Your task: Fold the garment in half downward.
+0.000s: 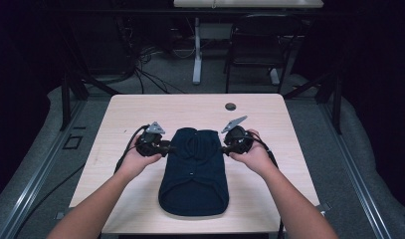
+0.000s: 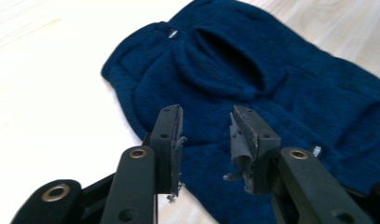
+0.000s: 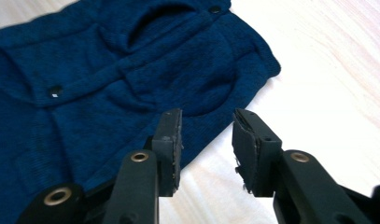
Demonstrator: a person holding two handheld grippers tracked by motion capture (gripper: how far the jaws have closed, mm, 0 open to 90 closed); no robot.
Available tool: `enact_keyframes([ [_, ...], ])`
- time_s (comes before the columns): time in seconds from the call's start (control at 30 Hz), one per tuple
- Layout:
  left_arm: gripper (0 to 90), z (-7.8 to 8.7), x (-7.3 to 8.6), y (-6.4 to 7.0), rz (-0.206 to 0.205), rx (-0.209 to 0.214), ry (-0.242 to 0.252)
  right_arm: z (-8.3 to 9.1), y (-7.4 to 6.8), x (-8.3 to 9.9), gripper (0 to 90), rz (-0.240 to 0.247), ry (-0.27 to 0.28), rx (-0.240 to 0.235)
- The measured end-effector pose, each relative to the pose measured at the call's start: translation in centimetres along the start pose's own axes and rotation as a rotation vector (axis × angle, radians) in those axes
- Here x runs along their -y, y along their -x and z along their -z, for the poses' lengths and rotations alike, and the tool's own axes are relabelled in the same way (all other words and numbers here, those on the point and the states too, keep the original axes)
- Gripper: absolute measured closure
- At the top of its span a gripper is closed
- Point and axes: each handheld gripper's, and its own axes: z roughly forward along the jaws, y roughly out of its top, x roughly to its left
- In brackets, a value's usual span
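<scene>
In the high view, a dark blue knitted garment [image 1: 194, 172] lies flat in the middle of the desk [image 1: 120, 112], its hem toward the near edge. The left gripper [image 1: 166, 148] and right gripper [image 1: 225, 148] sit at its two sides near the collar. A small round grommet [image 1: 230, 106] is near the far edge.

The left gripper view shows parted, empty jaws above the knit, with torn pads [image 2: 238, 148].

The right gripper view shows jaws likewise apart and empty, over the garment's edge and bare wood.

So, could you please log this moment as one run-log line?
left gripper: open, at garment's left edge | right gripper: open, at right edge | dark blue knitted garment: flat on table, ungrasped
</scene>
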Motion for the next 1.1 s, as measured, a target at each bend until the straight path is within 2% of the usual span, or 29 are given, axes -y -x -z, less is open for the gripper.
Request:
enact_keyframes([
  [0.1,67.7,-0.2,-0.7,-0.5,-0.009,-0.024,-0.001,-0.4,0.3,-0.6,65.5,0.012,-0.006,0.0],
  [0.17,68.2,-0.2,-1.4,-1.0,-0.011,-0.02,-0.004,-0.5,0.5,-1.1,66.0,0.031,-0.027,0.005],
  [0.37,68.2,-1.1,-2.4,-1.9,-0.019,-0.03,-0.007,-1.4,1.1,-2.6,65.7,0.034,-0.035,0.013],
  [0.5,70.7,-3.0,-2.0,-2.2,-0.027,-0.04,-0.056,-3.1,1.2,-3.0,69.9,0.026,-0.039,0.02],
  [0.57,72.3,-3.9,-1.8,-2.2,-0.042,-0.044,-0.085,-4.1,1.2,-3.1,71.2,0.025,-0.068,0.022],
  [0.8,72.3,-6.0,-1.4,-2.2,-0.037,-0.079,-0.127,-6.8,1.1,-3.0,71.8,0.03,-0.145,0.045],
  [0.87,72.6,-6.3,-1.3,-2.2,-0.039,-0.073,-0.143,-7.4,1.1,-2.8,71.8,0.011,-0.147,0.031],
  [0.9,72.7,-6.4,-1.2,-2.1,-0.046,-0.072,-0.15,-7.6,1.1,-2.7,71.9,0.028,-0.173,0.029],
  [1.1,73.5,-6.9,-0.5,-1.3,-0.092,-0.037,-0.198,-7.9,0.6,-2.3,73.7,0.062,-0.205,-0.009],
])
